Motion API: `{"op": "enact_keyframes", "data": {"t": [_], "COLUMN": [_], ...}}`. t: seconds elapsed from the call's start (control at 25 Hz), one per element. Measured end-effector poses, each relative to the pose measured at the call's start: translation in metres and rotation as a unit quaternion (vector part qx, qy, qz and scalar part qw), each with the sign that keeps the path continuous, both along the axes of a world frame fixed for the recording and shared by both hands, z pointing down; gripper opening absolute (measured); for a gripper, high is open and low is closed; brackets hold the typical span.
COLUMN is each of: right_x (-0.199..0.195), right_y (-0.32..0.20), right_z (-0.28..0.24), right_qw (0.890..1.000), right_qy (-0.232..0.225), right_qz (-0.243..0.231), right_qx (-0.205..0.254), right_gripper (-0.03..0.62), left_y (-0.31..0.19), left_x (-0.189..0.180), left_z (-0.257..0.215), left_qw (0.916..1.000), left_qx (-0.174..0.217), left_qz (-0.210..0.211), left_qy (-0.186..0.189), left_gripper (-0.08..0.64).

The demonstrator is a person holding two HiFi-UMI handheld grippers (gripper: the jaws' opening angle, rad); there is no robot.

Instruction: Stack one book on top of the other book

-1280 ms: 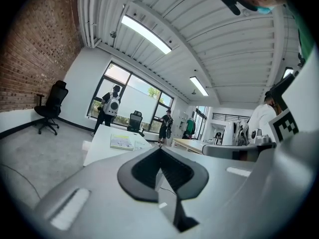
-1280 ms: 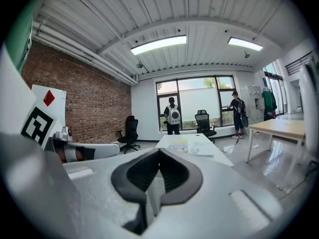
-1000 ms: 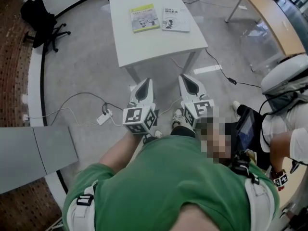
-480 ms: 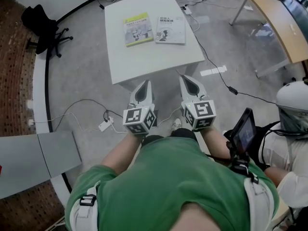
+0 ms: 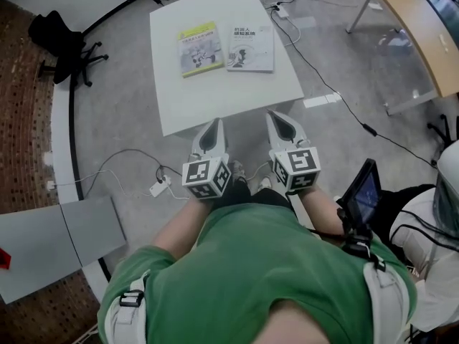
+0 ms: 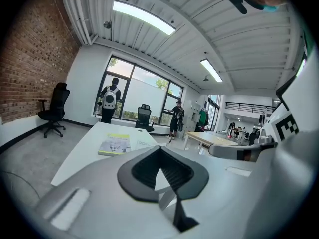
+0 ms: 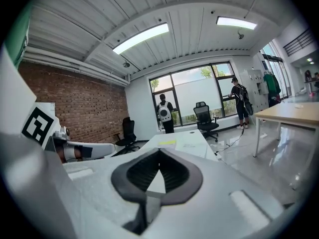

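Two books are counted: one yellow book and one white book. One white table, one wooden table and one black chair are seen.

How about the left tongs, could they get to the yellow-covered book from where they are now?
Probably not yet: the shut left tongs sit by the near edge of the white table, with the yellow-covered book well beyond them. Nothing blocks the path.

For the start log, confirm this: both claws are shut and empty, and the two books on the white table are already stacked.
One point is wrong: the books are not stacked. The head view shows the yellow book and the white book lying side by side on the white table. The left claw and right claw are indeed shut and empty.
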State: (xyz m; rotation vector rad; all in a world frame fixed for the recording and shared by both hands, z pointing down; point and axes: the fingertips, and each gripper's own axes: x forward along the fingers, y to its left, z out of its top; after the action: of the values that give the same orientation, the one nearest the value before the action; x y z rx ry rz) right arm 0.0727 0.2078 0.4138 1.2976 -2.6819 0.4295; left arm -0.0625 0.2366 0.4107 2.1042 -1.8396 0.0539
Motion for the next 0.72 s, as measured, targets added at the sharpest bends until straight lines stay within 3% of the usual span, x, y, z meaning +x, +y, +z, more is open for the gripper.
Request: {"op": "enact_keyframes", "data": {"t": [0.32,0.72], "right_x": [-0.009,-0.044], "right_y": [-0.051,-0.124], "right_z": [0.011,0.026], "right_qw": [1.0,0.997], "right_qy": [0.021,0.054], "right_qz": [0.017,0.053], "right_qx": [-0.008,-0.018], "right_gripper": [0.003,0.003], "left_y": [-0.057,-0.134], "left_x": [-0.014,-0.056], "left_z": [0.009,0.036], "left_qw": [0.9996,0.998], "left_qx": [-0.008,-0.019], "left_qz": [0.024,0.06], "left_qy": [0.012,0.0], "left_gripper": [0.006,0.006]}}
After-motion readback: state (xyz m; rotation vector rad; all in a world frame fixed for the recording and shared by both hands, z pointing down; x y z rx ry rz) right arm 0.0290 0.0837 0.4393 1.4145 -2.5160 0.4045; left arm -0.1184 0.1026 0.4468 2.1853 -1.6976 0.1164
